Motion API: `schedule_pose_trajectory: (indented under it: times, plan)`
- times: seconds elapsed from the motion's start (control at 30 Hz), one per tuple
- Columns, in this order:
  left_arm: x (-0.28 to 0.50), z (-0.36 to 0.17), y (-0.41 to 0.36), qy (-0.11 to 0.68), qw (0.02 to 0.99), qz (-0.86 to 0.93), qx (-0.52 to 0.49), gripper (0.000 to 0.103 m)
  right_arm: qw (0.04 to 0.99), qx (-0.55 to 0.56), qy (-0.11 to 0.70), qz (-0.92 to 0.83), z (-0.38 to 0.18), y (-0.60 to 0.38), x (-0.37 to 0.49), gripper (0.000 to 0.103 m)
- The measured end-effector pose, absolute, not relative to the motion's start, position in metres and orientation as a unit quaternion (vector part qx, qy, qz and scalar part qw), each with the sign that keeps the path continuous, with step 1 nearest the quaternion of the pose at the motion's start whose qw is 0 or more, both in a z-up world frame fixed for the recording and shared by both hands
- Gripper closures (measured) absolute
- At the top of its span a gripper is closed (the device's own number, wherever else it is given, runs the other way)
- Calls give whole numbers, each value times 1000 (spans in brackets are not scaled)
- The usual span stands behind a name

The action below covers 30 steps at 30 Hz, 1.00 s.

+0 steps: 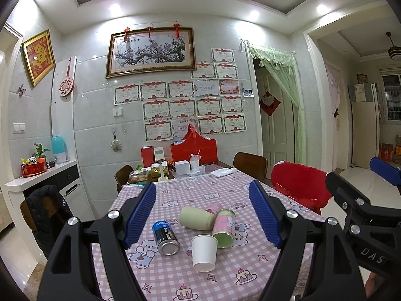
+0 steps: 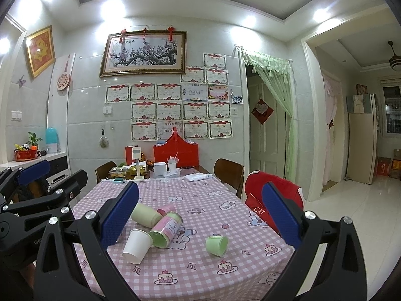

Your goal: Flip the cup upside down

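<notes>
Two tongs, both spread wide and gripping nothing, hang above the near end of the worktop (image 1: 225,183). White paper cup (image 1: 204,253) stands mouth-up, just ahead of the left tongs (image 1: 203,215) and between their fingers; from the right tongs (image 2: 200,215) it sits low and left, near the left finger (image 2: 120,213). Probably held high and released to line up a side grasp for the flip. Clutter is tight: the pink-green can (image 1: 223,228) lies on its side touching or just beside the cup, the blue can (image 1: 166,235) just left of it, the pale green cylinder (image 1: 196,217) behind. A small green cup (image 2: 217,244) lies tipped, well apart, nearer the right tongs' centre. Risk: fingers nudging the cans on approach.
</notes>
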<state>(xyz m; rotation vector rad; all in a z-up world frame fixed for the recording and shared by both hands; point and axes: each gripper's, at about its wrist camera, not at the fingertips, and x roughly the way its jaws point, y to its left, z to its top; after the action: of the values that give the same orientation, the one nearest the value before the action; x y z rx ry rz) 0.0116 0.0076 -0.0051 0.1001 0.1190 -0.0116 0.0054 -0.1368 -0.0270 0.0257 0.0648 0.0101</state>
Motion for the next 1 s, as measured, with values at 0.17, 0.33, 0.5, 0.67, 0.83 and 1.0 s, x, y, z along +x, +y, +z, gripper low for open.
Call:
schedule_pose_trajectory:
  times: [0.17,0.33,0.5,0.67,0.83,1.0]
  plan:
    - [13,-7,9,61,997,-5,49,27,999,14,35,5,-28,-135,5,8]
    - [20,-11,14,68,997,-7,43,27,999,8,38,2,-27,-130,7,8]
    - [34,-19,22,77,996,-10,37,27,999,0,46,0,-26,-124,18,8]
    - [53,-33,33,93,995,-3,34,27,998,-4,66,4,-35,-115,42,8]
    - [81,-56,59,131,991,12,20,27,995,-11,96,23,-52,-97,73,8]
    - [104,-87,85,174,984,22,9,27,989,-22,137,48,-74,-76,100,8]
